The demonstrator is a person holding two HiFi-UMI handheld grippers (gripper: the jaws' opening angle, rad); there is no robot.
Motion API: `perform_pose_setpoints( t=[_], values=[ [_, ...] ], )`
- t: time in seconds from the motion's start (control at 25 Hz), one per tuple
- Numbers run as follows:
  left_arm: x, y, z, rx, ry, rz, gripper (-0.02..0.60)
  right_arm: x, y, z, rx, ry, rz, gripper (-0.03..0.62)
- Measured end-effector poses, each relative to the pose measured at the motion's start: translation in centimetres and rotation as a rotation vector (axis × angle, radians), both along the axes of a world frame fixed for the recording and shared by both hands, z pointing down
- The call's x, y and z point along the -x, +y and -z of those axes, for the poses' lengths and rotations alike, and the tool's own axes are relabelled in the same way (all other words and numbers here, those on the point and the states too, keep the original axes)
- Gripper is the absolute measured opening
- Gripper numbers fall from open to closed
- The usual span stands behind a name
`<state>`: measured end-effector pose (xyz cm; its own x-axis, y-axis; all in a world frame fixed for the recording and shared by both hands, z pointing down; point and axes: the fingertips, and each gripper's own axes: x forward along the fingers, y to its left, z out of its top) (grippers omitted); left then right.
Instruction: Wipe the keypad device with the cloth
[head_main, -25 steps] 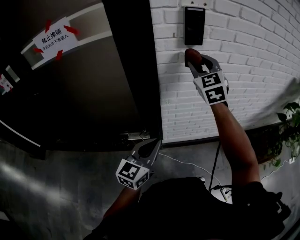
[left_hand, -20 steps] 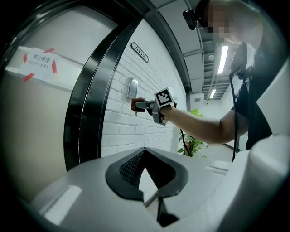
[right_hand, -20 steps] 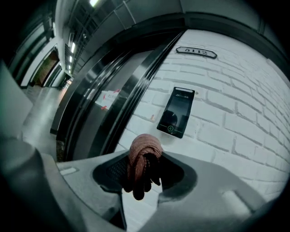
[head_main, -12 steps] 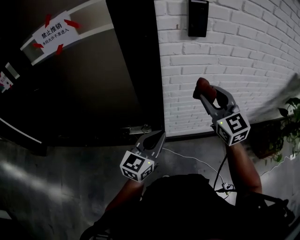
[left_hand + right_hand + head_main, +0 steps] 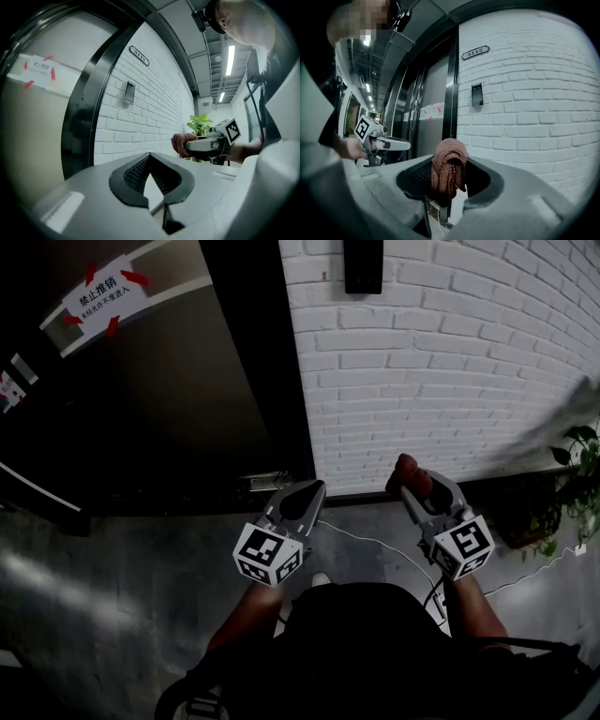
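Observation:
The black keypad device (image 5: 363, 263) hangs high on the white brick wall (image 5: 450, 371); it also shows in the right gripper view (image 5: 476, 94) and the left gripper view (image 5: 129, 92). My right gripper (image 5: 410, 480) is low, far below the keypad and off the wall, shut on a bunched reddish-brown cloth (image 5: 409, 472) (image 5: 449, 171). The cloth hangs out between its jaws. My left gripper (image 5: 306, 493) is held beside it at the same height, jaws together with nothing between them (image 5: 150, 156).
A dark door (image 5: 169, 399) with a taped paper notice (image 5: 98, 298) stands left of the wall. A potted plant (image 5: 577, 488) sits at the right on a ledge. A white cable (image 5: 375, 545) runs over the grey floor. A number plate (image 5: 475, 52) is above the keypad.
My right gripper has come down with the cloth from just under the keypad to waist height, away from the wall. The left gripper has hardly moved.

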<state>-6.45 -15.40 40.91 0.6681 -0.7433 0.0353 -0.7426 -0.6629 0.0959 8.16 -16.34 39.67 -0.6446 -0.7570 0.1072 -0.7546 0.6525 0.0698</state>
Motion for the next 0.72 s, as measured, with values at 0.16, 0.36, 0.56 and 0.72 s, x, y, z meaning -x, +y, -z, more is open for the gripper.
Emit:
perform_pose_setpoints(
  t=[0.16,0.36,0.56,0.72],
  values=[
    [-2.9,2.3,-0.5,0.013,0.002,0.004,0.015,-2.1,3.1,-1.6,0.033,0.014,0.031,0.147],
    [-5.7,5.0,-1.3,0.038,0.003,0.017,0.015,-4.1,6.3,-3.2,0.059,0.039,0.054,0.147],
    [-6.9,6.6,-1.1,0.043,-0.017,0.057,0.015,-6.2,8.1,-3.3,0.053,0.050,0.050,0.147],
    [-7.5,6.5,-0.1,0.017,-0.024,0.092,0.015,-8.2,8.5,-3.2,0.060,0.012,0.028,0.147]
  ],
)
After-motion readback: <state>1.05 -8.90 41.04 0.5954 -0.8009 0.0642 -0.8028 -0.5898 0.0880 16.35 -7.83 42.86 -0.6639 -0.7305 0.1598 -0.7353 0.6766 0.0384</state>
